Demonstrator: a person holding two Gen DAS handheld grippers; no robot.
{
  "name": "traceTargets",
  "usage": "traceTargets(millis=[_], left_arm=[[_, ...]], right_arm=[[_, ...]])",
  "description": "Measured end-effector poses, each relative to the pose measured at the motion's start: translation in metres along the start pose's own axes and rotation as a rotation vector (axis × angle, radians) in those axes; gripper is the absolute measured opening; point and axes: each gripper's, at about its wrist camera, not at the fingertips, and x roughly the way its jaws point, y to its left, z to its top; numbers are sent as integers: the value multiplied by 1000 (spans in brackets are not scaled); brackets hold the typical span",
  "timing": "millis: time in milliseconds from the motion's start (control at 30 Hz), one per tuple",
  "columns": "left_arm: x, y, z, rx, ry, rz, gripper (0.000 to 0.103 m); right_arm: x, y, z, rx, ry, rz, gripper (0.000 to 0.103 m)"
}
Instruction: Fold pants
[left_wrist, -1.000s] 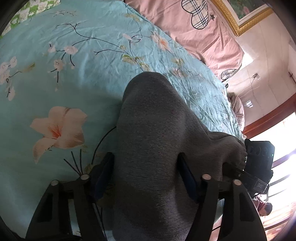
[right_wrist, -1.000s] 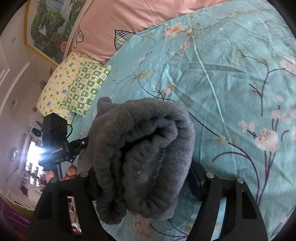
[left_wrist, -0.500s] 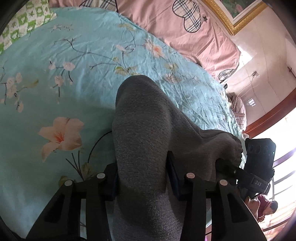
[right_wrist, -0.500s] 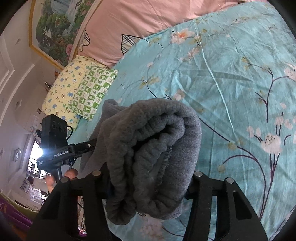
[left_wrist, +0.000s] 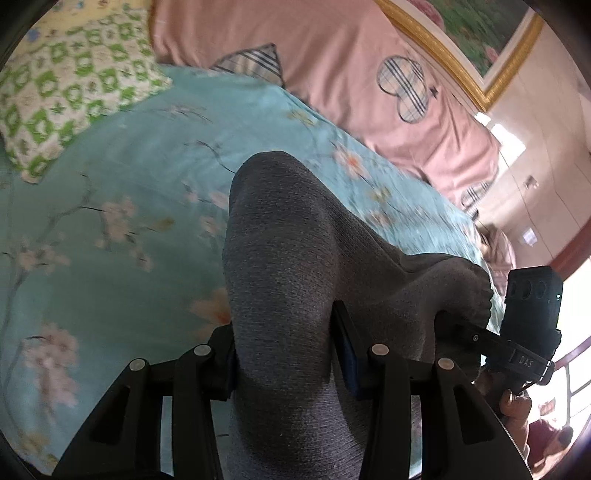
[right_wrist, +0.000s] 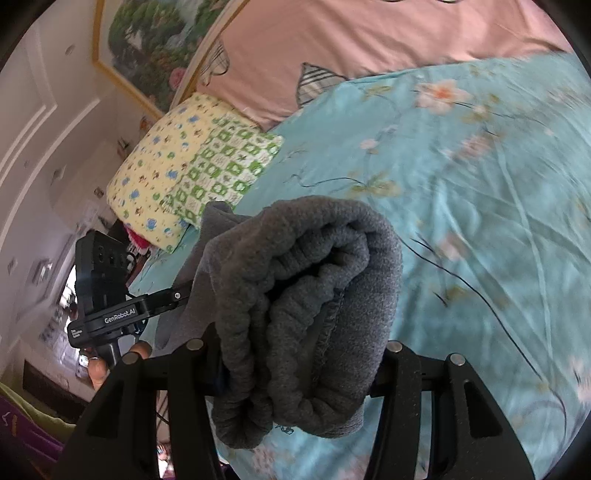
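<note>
Step in hand: you're carrying the folded bundle, one gripper on each end.

Near, left wrist view: your left gripper (left_wrist: 284, 354) is pinching the grey pants (left_wrist: 291, 280). Both pads are pressed into the cloth, which bulges out above and below the jaws. Its jaws have just been closing, and the cloth is caught between them. The smooth folded edge runs away from the jaws toward 12 o'clock; the rest of the bundle trails off toward 3 o'clock, where your right gripper (left_wrist: 517, 354) grips it.

Near, right wrist view: your right gripper is clamped on the other end. Here you see the open side of the pants (right_wrist: 306, 302): stacked layers, waistband ribbing, a stitched hem. These jaws have also just been closing, with the layers wedged between them. Your left gripper (right_wrist: 110, 317) sits at 9 o'clock with a bit of your hand (right_wrist: 99, 369) under it.

The bundle looks clear of the sheet, though I can't tell from these views whether a loose tail drags below.

Beyond: teal floral bedsheet (right_wrist: 461, 221) fills the mid ground. Green-and-yellow pillow (right_wrist: 192, 177) sits at 10 o'clock in the right view, pink bedding (left_wrist: 332, 74) and a framed picture (right_wrist: 147, 55) behind.

My read: the folding is mostly done, several layers are already stacked. The next move calls for:
- keep both ends level so the layers don't slide apart
- set it down flat on a clear patch of sheet
- release only once the weight rests on the bed

Risk: the thick end at the right jaws can spring open on release.
</note>
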Motion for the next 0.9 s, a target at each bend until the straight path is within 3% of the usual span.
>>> traceTargets(millis=[433,900], left_arm=[[-21,48,33,-68,-101,196,44],[-8,66,51,-100,-133,271,44]], right_arm=[[75,34,49,-128,66,71,54],[131,37,95,-209,133,89,54]])
